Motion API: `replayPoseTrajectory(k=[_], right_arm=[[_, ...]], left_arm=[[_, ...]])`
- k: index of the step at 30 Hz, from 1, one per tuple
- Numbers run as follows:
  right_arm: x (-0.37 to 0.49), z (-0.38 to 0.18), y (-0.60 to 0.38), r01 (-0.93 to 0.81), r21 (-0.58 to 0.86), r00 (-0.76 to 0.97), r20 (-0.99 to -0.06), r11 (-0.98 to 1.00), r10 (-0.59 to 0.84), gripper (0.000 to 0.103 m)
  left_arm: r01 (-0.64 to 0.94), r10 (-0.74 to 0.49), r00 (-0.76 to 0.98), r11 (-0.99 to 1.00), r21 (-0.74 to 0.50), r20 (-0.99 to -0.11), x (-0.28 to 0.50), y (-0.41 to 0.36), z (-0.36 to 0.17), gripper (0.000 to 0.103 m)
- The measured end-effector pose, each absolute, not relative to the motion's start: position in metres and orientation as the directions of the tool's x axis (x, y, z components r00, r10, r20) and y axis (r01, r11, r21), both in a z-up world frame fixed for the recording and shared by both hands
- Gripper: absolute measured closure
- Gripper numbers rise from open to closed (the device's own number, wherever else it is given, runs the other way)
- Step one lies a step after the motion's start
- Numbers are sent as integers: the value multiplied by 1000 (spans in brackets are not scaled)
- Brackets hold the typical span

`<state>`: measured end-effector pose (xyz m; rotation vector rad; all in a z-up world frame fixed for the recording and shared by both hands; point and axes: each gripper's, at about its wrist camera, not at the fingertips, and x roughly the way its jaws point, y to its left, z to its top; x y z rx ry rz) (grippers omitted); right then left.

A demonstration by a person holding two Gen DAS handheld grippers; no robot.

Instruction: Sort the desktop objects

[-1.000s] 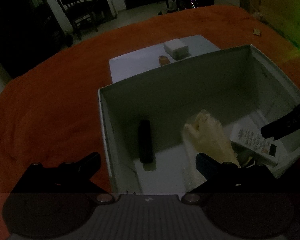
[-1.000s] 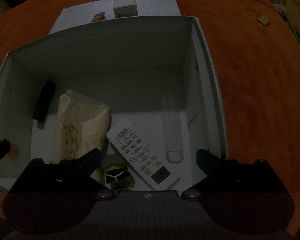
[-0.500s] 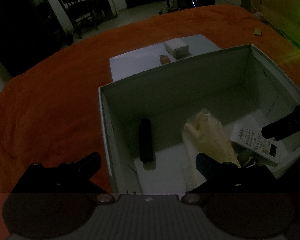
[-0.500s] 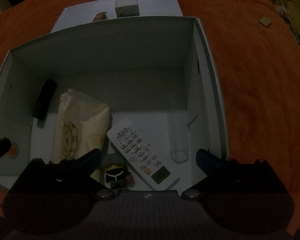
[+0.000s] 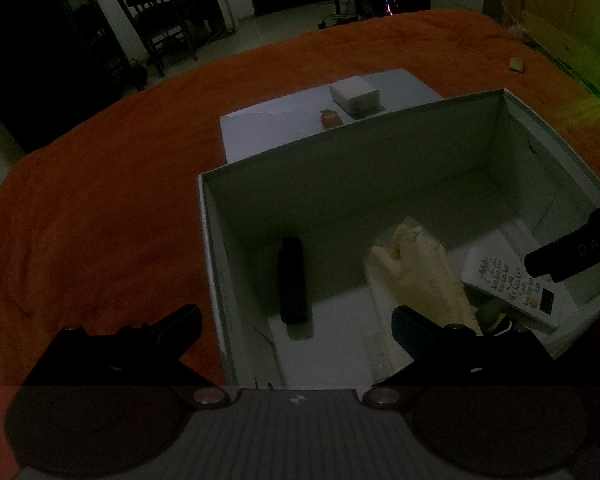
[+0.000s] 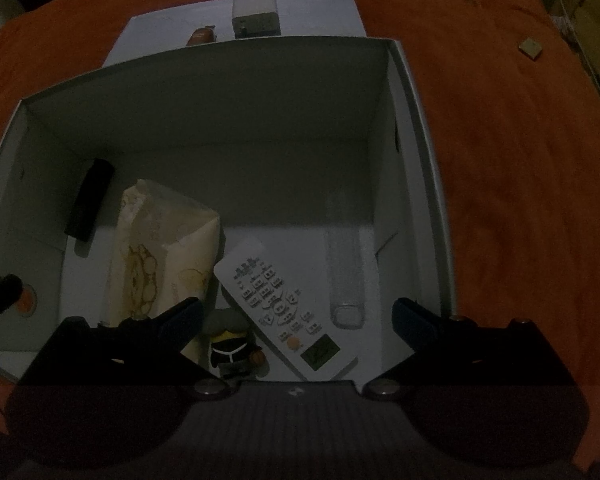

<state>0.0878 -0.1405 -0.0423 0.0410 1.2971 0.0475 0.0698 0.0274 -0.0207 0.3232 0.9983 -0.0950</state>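
Over box: L gripper (image 5: 296, 330) fingers spread, empty; R gripper (image 6: 296, 314) spread, empty.
Box (image 6: 204, 92): white, open-top, on orange cloth (image 6: 520, 184).
Contents: remote (image 6: 284, 308) beside tissue pack (image 6: 160, 256); clear tube (image 6: 344, 276) by R wall; black bar (image 6: 89, 204) by L wall; penguin toy (image 6: 232, 350) near front.
Behind box: lid (image 5: 276, 120) w/ white adapter (image 5: 355, 93), small orange item (image 5: 330, 119).

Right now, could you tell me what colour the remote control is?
White remote control; right wrist view shows it best.
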Motion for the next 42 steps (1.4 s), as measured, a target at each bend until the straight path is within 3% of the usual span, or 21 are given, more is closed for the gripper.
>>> replayPoseTrajectory(k=[42], right_arm=[[86,-46,-137,-50,49,270,-961,998,61,0]], left_arm=[[240,64,537,945,224,-841,68,24,-23,0]])
